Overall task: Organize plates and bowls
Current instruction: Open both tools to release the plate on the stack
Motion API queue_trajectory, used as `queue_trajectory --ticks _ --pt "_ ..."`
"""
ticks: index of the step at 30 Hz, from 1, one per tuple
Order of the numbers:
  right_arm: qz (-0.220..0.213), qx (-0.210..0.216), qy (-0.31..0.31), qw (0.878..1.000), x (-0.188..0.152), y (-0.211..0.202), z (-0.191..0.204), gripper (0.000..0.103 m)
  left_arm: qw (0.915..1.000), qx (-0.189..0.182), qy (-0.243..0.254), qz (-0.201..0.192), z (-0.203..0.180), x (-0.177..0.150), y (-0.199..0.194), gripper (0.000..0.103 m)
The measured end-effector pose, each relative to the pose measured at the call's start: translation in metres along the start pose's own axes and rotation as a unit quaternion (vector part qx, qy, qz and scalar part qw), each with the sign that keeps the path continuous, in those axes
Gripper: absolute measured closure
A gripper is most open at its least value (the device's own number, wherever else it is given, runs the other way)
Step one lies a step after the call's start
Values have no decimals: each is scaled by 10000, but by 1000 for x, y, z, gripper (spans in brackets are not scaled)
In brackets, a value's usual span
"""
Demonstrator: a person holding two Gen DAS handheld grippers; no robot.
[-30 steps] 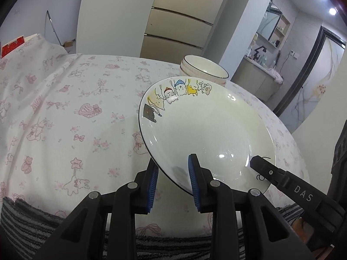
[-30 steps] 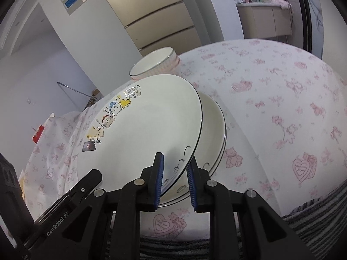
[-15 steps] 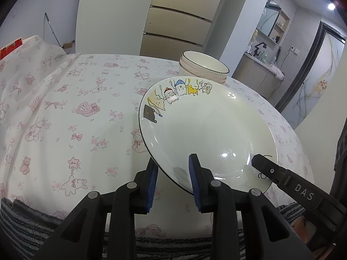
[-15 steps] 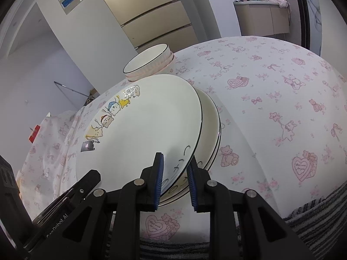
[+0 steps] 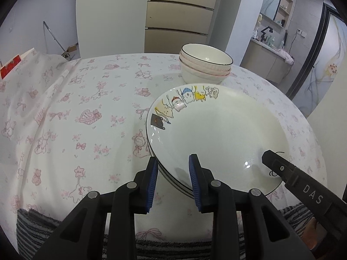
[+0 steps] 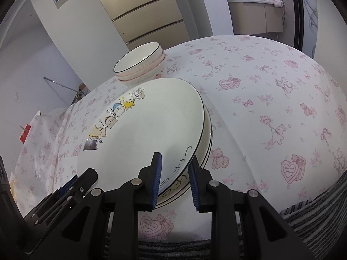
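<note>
A white plate with cartoon animals on its rim (image 5: 216, 134) lies on top of a stack of plates (image 5: 164, 173) on the round table. My left gripper (image 5: 172, 169) straddles the plate's near left rim with its jaws apart. My right gripper (image 6: 174, 169) straddles the near right rim (image 6: 188, 158), jaws also apart. The plate also shows in the right wrist view (image 6: 151, 130), resting on the lower plates (image 6: 208, 134). A stack of pink-ribbed bowls (image 5: 205, 65) stands just behind the plates, and shows in the right wrist view (image 6: 141, 65).
The table carries a white cloth with pink prints (image 5: 86, 108) over a striped grey cloth at its front edge (image 5: 39, 221). A fridge (image 5: 177, 21) and a wall stand behind the table. A counter (image 6: 256, 17) lies at the far right.
The plate has come down onto the stack of plates. Both grippers have widened their jaws from a tight hold on the rim to a loose straddle.
</note>
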State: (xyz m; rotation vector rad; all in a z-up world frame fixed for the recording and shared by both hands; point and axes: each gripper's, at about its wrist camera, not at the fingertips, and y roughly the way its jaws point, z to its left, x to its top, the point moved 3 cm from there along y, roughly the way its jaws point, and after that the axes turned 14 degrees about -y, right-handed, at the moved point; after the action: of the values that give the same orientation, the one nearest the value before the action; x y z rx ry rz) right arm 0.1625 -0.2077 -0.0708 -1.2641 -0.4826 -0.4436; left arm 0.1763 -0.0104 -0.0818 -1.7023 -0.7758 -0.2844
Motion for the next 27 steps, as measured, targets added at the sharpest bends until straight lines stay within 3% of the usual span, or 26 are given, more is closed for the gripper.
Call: queue_trajectory --ticks 11,22,27 --pt "-181 -413 -490 9978 -4 -2 7 77 9971 396 502 -411 -11 -11 4 72" --pt "-216 -603 -534 9965 -11 -1 0 81 9997 -115 -145 -174 10 -4 12 72" --pt "-190 -538 -561 9968 -9 -2 -2 81 9971 -159 -83 -743 9 -1 -11 72"
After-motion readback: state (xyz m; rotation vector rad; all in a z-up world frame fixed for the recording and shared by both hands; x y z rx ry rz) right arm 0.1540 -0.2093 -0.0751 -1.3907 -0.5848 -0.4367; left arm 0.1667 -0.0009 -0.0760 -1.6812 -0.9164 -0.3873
